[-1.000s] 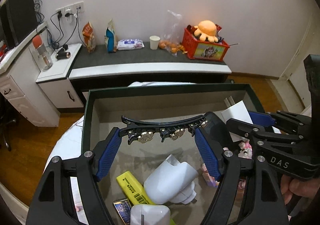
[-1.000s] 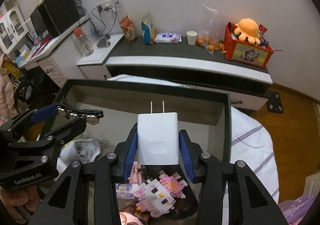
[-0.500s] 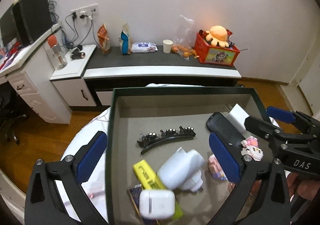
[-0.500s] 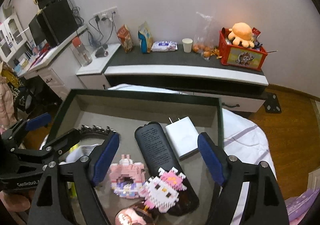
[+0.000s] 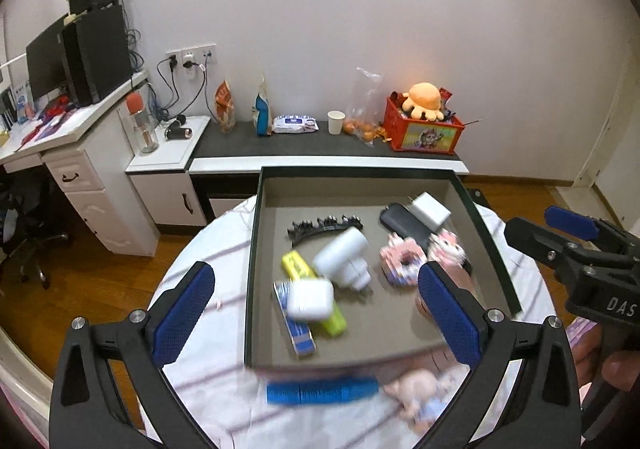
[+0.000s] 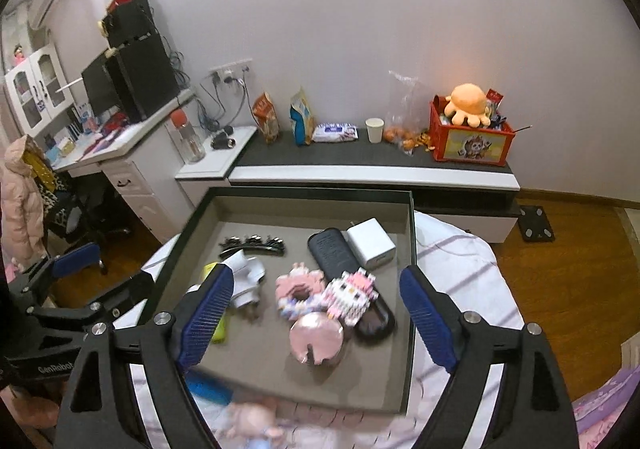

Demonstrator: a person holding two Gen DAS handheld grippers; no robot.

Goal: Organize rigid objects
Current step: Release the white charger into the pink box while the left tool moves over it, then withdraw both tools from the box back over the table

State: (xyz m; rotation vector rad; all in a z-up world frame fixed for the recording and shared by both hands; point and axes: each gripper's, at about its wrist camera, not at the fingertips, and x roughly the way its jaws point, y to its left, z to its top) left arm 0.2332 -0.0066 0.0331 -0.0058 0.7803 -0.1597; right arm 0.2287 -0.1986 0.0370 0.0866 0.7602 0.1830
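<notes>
A dark-rimmed tray (image 5: 253,233) (image 6: 411,249) on a round table holds several rigid things. A black hair clip (image 5: 324,227) (image 6: 254,243) lies at its back left. A white charger (image 5: 430,209) (image 6: 371,244) rests at the back right beside a black case (image 5: 404,223) (image 6: 334,253). My left gripper (image 5: 316,309) is open and empty above the tray's front. My right gripper (image 6: 316,317) hangs empty over the tray, its jaws still opening. A blue bar (image 5: 322,389) and a pink toy (image 5: 420,389) lie on the cloth before the tray.
The tray also has a white adapter (image 5: 344,259), a yellow marker (image 5: 312,285), a white earbud case (image 5: 310,299), pink brick figures (image 6: 348,293) and a round pink thing (image 6: 316,337). A low cabinet (image 5: 328,153) with a red box (image 5: 424,129) stands behind; a desk (image 5: 60,129) is at the left.
Both grippers let go and pulled back and up. The hair clip left my left gripper and the charger my right; both now lie in the tray. Both jaws opened wide.
</notes>
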